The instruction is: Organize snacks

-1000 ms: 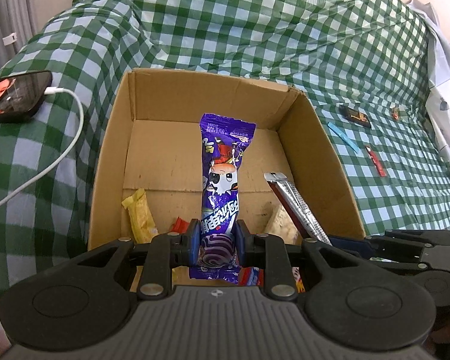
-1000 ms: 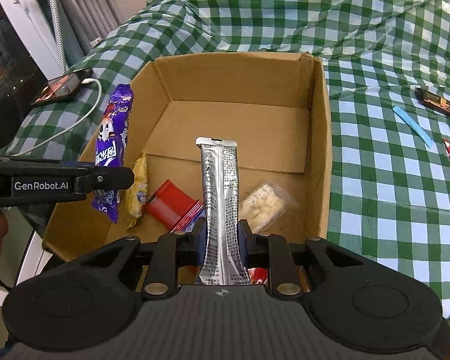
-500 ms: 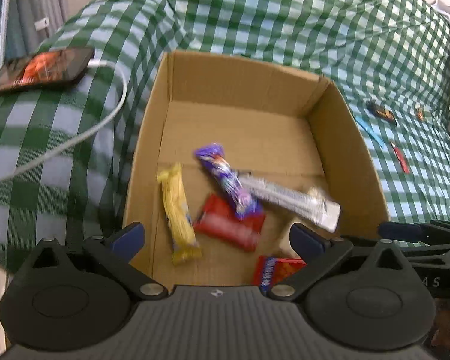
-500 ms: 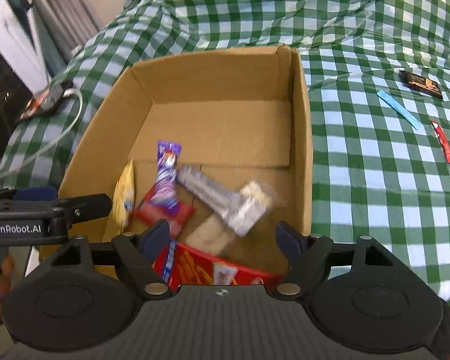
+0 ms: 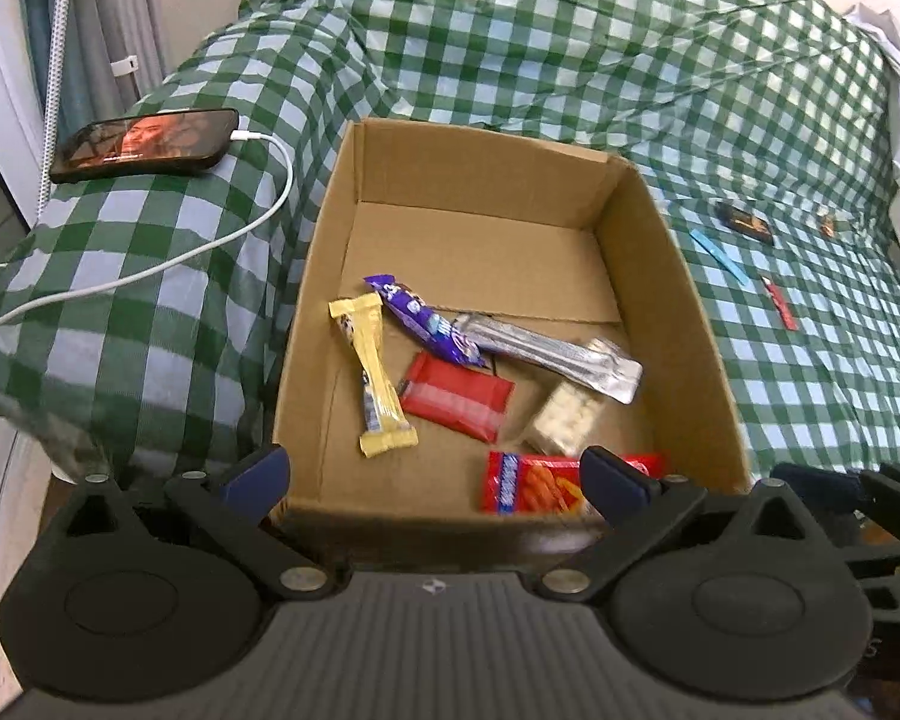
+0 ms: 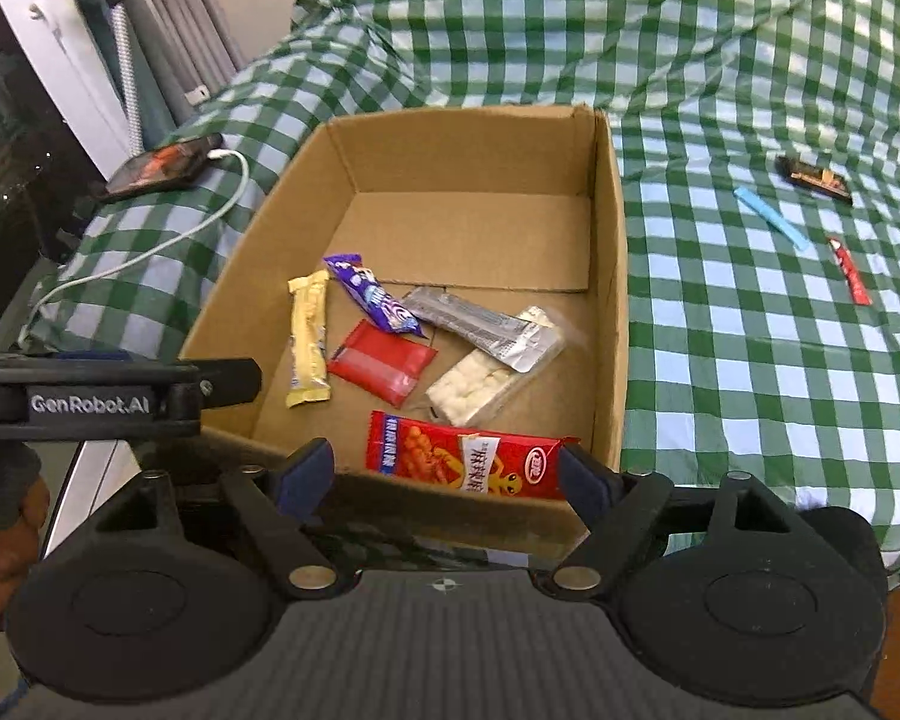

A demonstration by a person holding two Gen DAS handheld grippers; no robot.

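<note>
An open cardboard box [image 5: 708, 324] [image 6: 611, 276] stands on the green checked cloth. Inside lie a purple packet [image 5: 426, 324] [image 6: 373, 299], a silver packet [image 5: 558, 353] [image 6: 480, 321], a yellow bar [image 5: 375, 381] [image 6: 308, 339], a red packet [image 5: 457, 396] [image 6: 384, 363], a clear bag of white sweets [image 5: 564, 420] [image 6: 474, 387] and a red snack pack [image 5: 540, 483] [image 6: 468, 455]. My left gripper [image 5: 435, 474] and right gripper [image 6: 447, 465] are both open and empty, held above the box's near edge.
Loose snacks lie on the cloth right of the box: a dark packet [image 5: 747, 222] [image 6: 813, 176], a blue stick [image 5: 720, 255] [image 6: 771, 218] and a red stick [image 5: 780, 303] [image 6: 849, 270]. A phone [image 5: 144, 144] [image 6: 162, 167] with a white cable [image 5: 210, 243] lies at the left.
Both grippers opened and dropped their packets: the purple and the silver one now lie in the box. Both grippers pulled back and up from the box.
</note>
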